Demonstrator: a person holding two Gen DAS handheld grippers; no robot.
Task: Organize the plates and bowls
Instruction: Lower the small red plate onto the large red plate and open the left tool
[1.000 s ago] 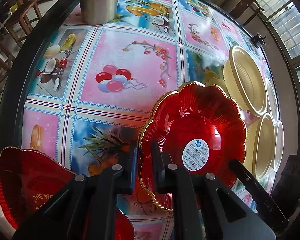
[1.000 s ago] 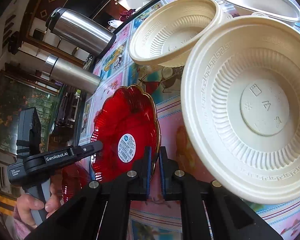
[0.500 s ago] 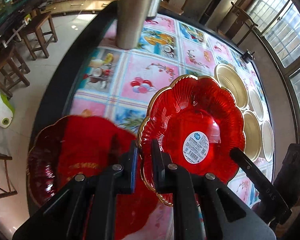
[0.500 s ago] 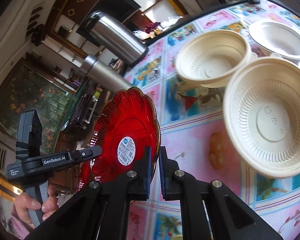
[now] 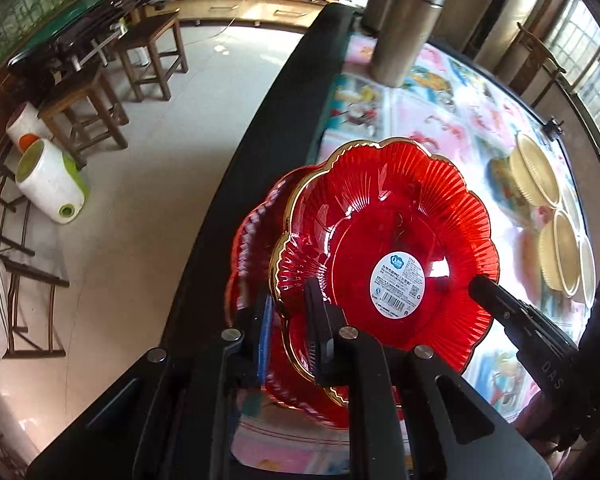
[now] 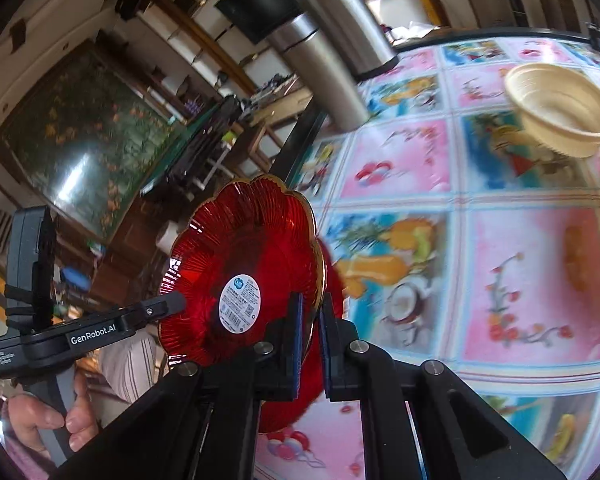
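gripping red plate (image 5: 388, 248) rim, both grippers, left (image 5: 288, 320) and right (image 6: 310, 332)

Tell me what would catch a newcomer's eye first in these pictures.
The red scalloped plate with its gold rim and white label, held up at the table's near edge with both grippers on its rim, a second red plate just behind it. Next, the bright cartoon tablecloth and cream bowls at its far side.

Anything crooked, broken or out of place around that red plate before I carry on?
No damage shows. The red plate is steeply tilted in the air, pinched at opposite rims by the left gripper and right gripper, above a second red plate near the table's edge. Its label remains stuck inside.
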